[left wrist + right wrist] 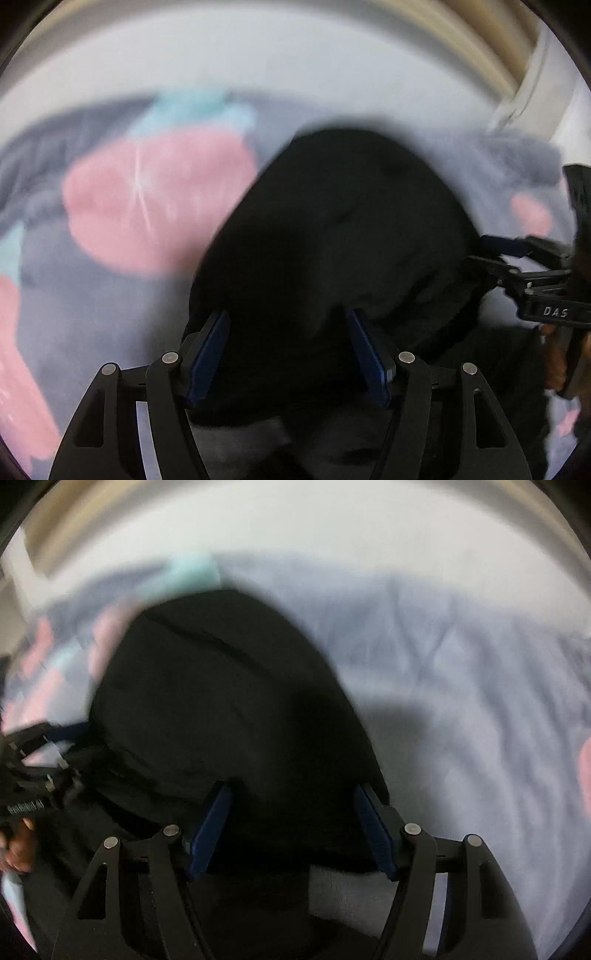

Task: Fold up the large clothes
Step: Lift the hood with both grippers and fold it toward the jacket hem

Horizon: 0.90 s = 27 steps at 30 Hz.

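Left wrist view is showing my left gripper (288,354) standing with its blue-padded fingers (207,354) spread wide, released, a big black fabric garment (332,229) bulging up between and beyond them; the cloth is filling the gap, yet the pads are not pressing together on it. That black garment is lying heaped on a pale lavender bedsheet with large pink and light-blue patches (155,199), and it is my landmark for everything else. To the right of the garment, my right gripper (495,254) is reaching in sideways with its fingertips at the garment's edge; I cannot tell from this side whether they are pinching cloth. Right wrist view is showing the right gripper (295,830) with its own blue pads (376,834) also held wide apart, the black garment (221,701) mounding between them and stretching away ahead. Left of the garment here, my left gripper (55,738) is sitting at the garment's edge, blurred. Right of the garment, the plain, wrinkled part of the bedsheet (461,664) is spreading away. Both views are smeared with blur.
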Available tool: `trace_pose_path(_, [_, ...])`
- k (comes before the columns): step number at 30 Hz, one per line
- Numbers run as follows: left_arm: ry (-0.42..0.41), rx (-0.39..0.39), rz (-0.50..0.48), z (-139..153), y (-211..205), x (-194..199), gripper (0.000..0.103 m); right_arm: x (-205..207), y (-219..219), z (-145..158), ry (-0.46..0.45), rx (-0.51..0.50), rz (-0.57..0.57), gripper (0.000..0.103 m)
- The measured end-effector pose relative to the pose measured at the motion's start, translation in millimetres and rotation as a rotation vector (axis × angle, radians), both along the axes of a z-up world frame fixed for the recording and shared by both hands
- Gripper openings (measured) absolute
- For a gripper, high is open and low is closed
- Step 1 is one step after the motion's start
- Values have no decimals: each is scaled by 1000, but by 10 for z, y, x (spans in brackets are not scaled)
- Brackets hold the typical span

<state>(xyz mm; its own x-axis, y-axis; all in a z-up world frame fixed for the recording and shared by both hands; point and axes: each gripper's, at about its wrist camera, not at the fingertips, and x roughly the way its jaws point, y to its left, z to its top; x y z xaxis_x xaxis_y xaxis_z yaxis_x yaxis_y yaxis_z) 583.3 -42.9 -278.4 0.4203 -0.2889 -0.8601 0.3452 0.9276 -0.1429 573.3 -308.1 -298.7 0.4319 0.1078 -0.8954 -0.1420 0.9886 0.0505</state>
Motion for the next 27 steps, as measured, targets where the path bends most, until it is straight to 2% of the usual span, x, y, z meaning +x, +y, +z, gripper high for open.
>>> trace_pose_path(2, [26,8,18,-265,35,12,69,-64,-54,-213,1,25,6,70])
trace_pose_path(4, [14,-23,42,-301,66,19,70,-75,-122,-244,-16,69,-13,70])
trace_pose_path(7, [-35,20,36,-329,-4,-27,71,-90,-111,-269,-26,54,-10,71])
trace_pose_path(10, [-28,5,41,-283,6,-45,71,-127,-116,-212,-13,51,-9,72])
trace_pose_path(12, [-19,-6,39,-141,45,-111,71,-184,-174,-70,2,87,-13,72])
trace_pose_path(15, [-80,-85,36,289,221,-426,70,-286,-313,293,-64,187,5,73])
trace_pose_path(17, [-122,-123,44,532,356,-717,70,-284,-397,509,-118,235,4,82])
trace_pose_path(19, [-141,-128,58,647,450,-1004,71,-177,-430,669,-155,249,8,90])
trace_pose_path(22, [-110,-101,86,558,478,-1261,71,102,-326,675,-129,230,27,90])
trace_pose_path(27, [-10,-144,142,69,492,-1484,71,484,-219,469,-63,237,24,90])
